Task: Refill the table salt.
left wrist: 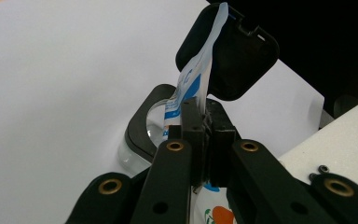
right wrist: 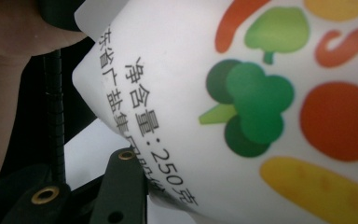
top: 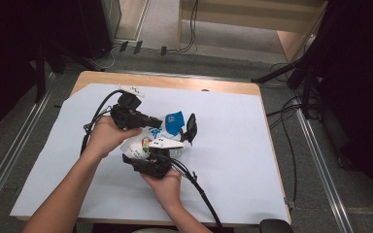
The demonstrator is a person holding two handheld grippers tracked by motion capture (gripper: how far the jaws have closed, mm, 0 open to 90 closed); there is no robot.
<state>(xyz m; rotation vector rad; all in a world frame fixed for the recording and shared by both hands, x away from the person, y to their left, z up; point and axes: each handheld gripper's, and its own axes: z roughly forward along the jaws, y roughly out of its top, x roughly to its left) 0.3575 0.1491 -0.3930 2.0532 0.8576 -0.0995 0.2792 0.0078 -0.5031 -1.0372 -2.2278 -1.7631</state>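
Bag [top: 143,144] mid-sheet [top: 233,160], edges well clear | left gripper [top: 161,121] clamped on bag top | right gripper [top: 151,156] below, gripping bag, part-closed

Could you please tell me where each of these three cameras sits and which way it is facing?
High view: above the table's near side, looking forward and down on the white table cover; both forearms, left gripper and right gripper show.
Left gripper view: rides the left gripper, looking along its shut jaws pinching the printed pouch over a black-rimmed container.
Right gripper view: rides the right gripper, close against the pouch's vegetable print; a hand shows.
Shared: all three show the pouch.
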